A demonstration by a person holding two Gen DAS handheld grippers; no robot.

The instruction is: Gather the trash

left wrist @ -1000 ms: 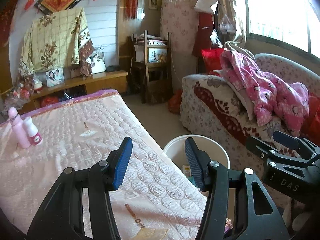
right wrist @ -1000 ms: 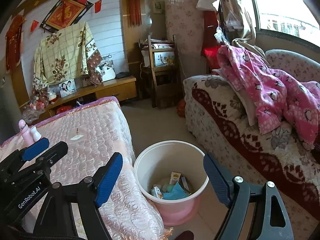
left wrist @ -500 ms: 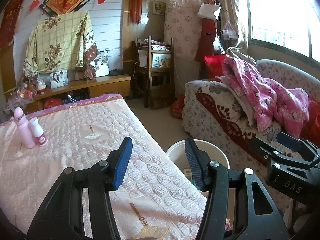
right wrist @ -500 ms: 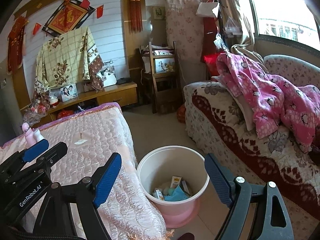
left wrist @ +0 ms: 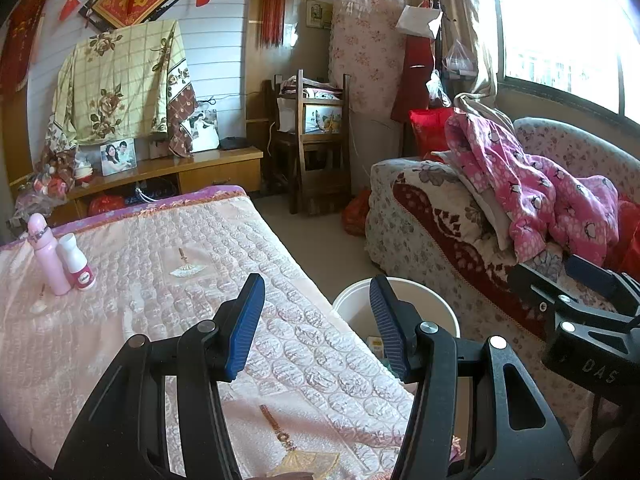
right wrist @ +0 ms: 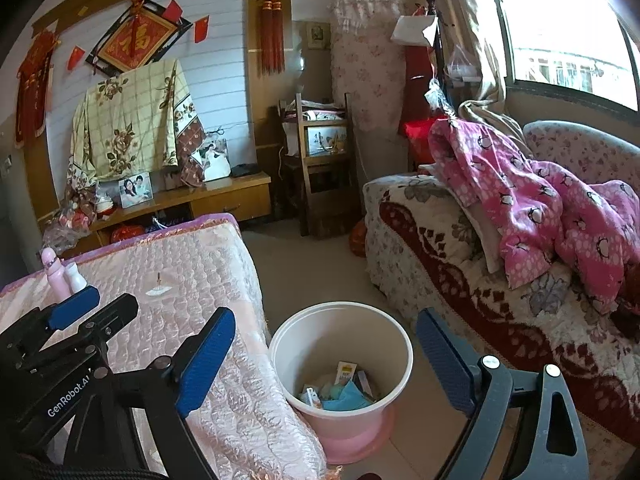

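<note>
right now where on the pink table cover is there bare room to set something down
Free: the wide quilted stretch of the table cover between the two bottles and the bin-side edge. Crowded: the far-left corner by the bottles, and the trash bin already holding wrappers.

From my left camera, the right finger (left wrist: 390, 336) of my left tongs (left wrist: 316, 326) hides most of the white round plastic bin (left wrist: 440, 312). In the right camera, the small cartons and blue scrap inside (right wrist: 340, 390) are too small to read. The pink quilted bench cover (left wrist: 160, 320) runs off the bottom edge.
</note>
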